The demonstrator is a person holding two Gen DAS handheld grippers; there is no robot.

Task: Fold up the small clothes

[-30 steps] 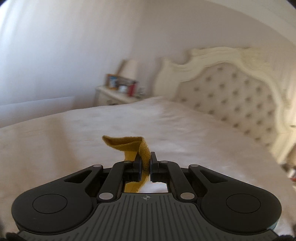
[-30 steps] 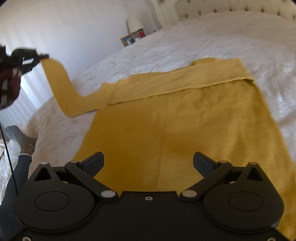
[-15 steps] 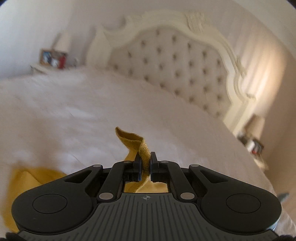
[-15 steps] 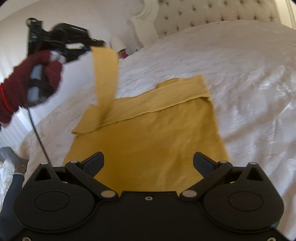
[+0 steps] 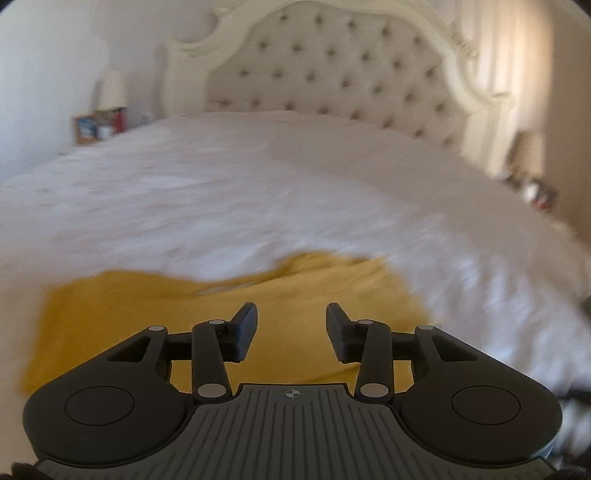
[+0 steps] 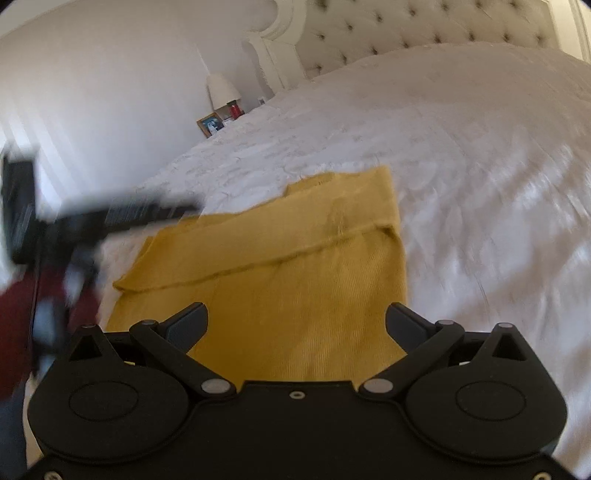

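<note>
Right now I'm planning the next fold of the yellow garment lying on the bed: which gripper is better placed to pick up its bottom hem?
Probably the right gripper: its open jaws sit over the yellow garment at its near edge. The left gripper is opening, nothing between its jaws.

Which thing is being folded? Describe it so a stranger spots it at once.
Look at the white bed below the tufted headboard. The sweater lies flat near its foot. It is the only mustard-yellow thing there, with a sleeve folded across it.
</note>
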